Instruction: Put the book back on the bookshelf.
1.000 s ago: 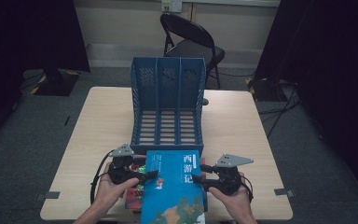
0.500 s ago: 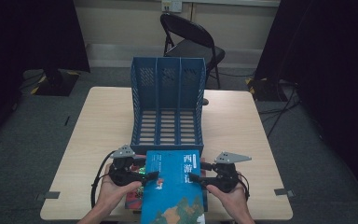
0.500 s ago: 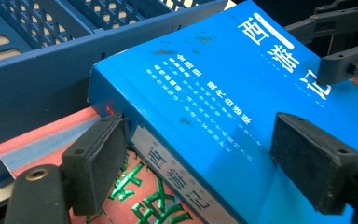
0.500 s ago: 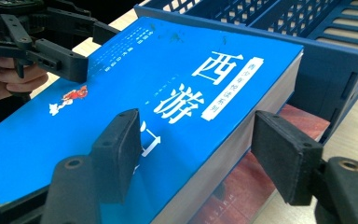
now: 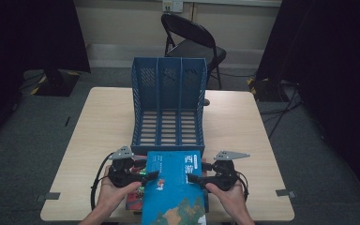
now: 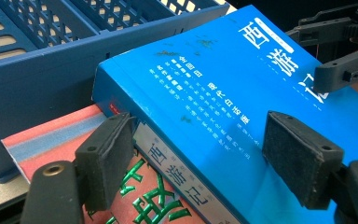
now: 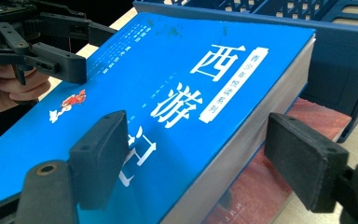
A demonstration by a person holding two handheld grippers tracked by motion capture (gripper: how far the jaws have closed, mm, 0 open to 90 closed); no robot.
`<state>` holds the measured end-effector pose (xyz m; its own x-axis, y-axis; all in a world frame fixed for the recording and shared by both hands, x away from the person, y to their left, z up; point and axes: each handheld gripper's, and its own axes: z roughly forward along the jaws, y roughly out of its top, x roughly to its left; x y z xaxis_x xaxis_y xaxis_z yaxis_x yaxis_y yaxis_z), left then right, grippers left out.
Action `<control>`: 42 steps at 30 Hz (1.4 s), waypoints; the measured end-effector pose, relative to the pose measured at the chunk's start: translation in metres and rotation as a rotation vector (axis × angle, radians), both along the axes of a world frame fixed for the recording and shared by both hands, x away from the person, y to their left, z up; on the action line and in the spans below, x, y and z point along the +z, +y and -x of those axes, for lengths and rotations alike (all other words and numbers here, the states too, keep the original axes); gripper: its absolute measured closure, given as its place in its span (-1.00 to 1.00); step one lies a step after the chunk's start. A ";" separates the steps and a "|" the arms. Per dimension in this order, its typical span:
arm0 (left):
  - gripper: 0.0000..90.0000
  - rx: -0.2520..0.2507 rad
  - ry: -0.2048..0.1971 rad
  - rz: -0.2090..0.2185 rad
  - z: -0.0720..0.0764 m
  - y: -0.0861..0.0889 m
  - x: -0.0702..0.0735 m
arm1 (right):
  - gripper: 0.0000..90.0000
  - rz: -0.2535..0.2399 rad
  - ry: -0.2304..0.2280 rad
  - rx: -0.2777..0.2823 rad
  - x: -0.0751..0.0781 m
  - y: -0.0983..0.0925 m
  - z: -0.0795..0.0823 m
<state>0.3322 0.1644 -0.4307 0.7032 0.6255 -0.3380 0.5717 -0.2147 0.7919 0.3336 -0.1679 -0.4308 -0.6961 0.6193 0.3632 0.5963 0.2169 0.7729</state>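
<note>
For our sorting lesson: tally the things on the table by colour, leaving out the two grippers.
Blue: 2, the blue book and the file rack
Red: 1, the red book under the blue one
Total: 3

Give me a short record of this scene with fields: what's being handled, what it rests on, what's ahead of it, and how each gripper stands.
handled item: blue book, cover up, near the table's front edge
underneath: red book, partly covered by the blue one
ahead: blue file rack with three slots, all without books
surface: wooden table
left gripper: jaws astride the blue book's spine edge, pads not pressing, have just been closing a little
right gripper: jaws astride the page edge, pads off it, have just been opening
</note>
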 end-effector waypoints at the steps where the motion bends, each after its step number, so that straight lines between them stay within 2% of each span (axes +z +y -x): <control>1: -0.45 0.001 -0.001 0.001 0.000 0.000 0.000 | -0.51 0.006 -0.003 -0.002 0.001 0.000 0.000; 4: -0.45 -0.001 -0.002 0.005 0.000 0.000 -0.001 | -0.46 0.037 -0.023 -0.015 0.005 0.003 0.003; 5: -0.45 -0.002 -0.003 0.004 0.000 0.001 -0.001 | -0.39 0.044 -0.034 -0.023 0.006 0.004 0.004; 6: -0.45 -0.001 -0.004 0.007 -0.001 0.001 -0.001 | -0.25 0.042 -0.049 -0.035 0.009 0.002 0.005; 7: -0.45 -0.001 -0.004 0.007 -0.001 0.001 -0.001 | -0.25 0.042 -0.049 -0.035 0.009 0.002 0.005; 9: -0.46 -0.001 0.000 0.012 -0.001 0.001 -0.002 | -0.11 0.033 -0.069 -0.042 0.011 0.000 0.006; 13: -0.46 0.000 -0.004 0.014 -0.001 0.001 -0.002 | 0.04 0.020 -0.070 -0.053 0.013 0.000 0.008; 15: -0.46 0.000 -0.003 0.014 -0.001 0.001 -0.002 | 0.13 -0.021 -0.051 -0.028 0.012 -0.001 0.009; 16: -0.45 -0.001 -0.002 0.013 -0.001 0.001 -0.002 | 0.12 -0.009 -0.072 -0.027 0.014 0.003 0.012; 18: -0.45 -0.007 -0.004 0.014 -0.001 0.002 -0.002 | 0.12 0.005 -0.077 -0.026 0.014 0.005 0.015; 23: -0.44 -0.005 -0.006 0.014 0.000 0.002 -0.002 | 0.04 -0.001 -0.066 -0.027 0.012 0.004 0.015; 28: -0.44 -0.004 -0.005 0.013 -0.001 0.002 -0.002 | -0.06 0.000 -0.066 -0.025 0.010 0.007 0.008; 32: -0.44 -0.005 -0.006 0.013 -0.001 0.002 -0.002 | -0.11 -0.011 -0.064 -0.019 0.009 0.013 -0.006; 37: -0.44 -0.004 -0.008 0.016 0.000 0.002 -0.002 | -0.03 -0.015 -0.051 -0.014 0.010 0.015 -0.007; 42: -0.43 -0.004 -0.008 0.017 0.000 0.002 -0.002 | 0.06 -0.025 -0.033 0.013 0.010 0.011 0.003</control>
